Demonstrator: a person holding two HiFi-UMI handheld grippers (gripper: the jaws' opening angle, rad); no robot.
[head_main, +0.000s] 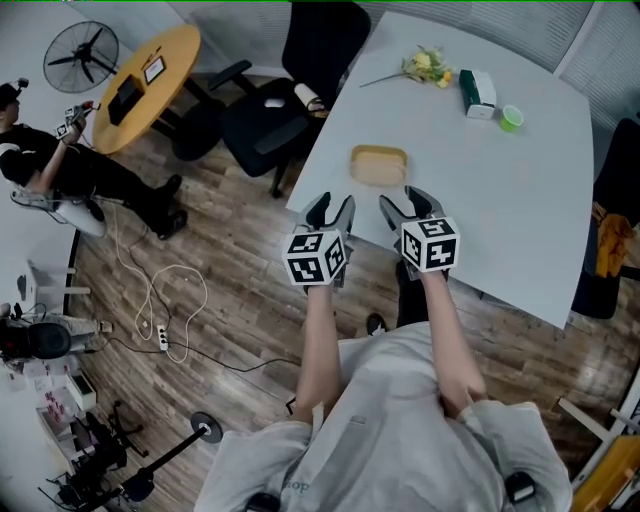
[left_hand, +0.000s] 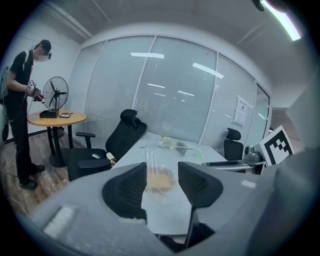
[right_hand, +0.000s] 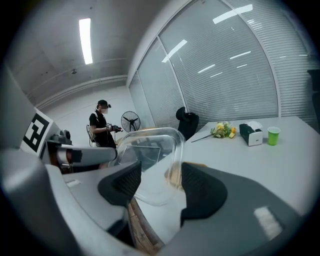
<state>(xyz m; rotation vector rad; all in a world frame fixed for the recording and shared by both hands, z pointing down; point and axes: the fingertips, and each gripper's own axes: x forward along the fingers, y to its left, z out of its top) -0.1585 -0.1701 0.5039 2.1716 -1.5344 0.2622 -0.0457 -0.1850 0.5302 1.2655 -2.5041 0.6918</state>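
Observation:
A tan rounded-rectangle dish (head_main: 378, 165) lies on the white table (head_main: 500, 210) near its front edge. My right gripper (head_main: 410, 205) hovers just in front of the dish. In the right gripper view a clear plastic lid (right_hand: 150, 160) stands tilted on edge and fills the gap between the jaws of the right gripper (right_hand: 161, 182), which grip it. The left gripper view shows the clear lid (left_hand: 156, 162) upright above the dish (left_hand: 160, 181). My left gripper (head_main: 331, 212) hangs beside the right one at the table's corner, open with nothing between its fingers (left_hand: 132, 187).
Yellow flowers (head_main: 428, 66), a green-and-white box (head_main: 477, 93) and a green cup (head_main: 511, 118) sit at the table's far side. A black office chair (head_main: 275, 110) stands left of the table. Further left are a round wooden table (head_main: 150, 85), a fan (head_main: 82, 55), a person (head_main: 50, 165) and floor cables (head_main: 165, 300).

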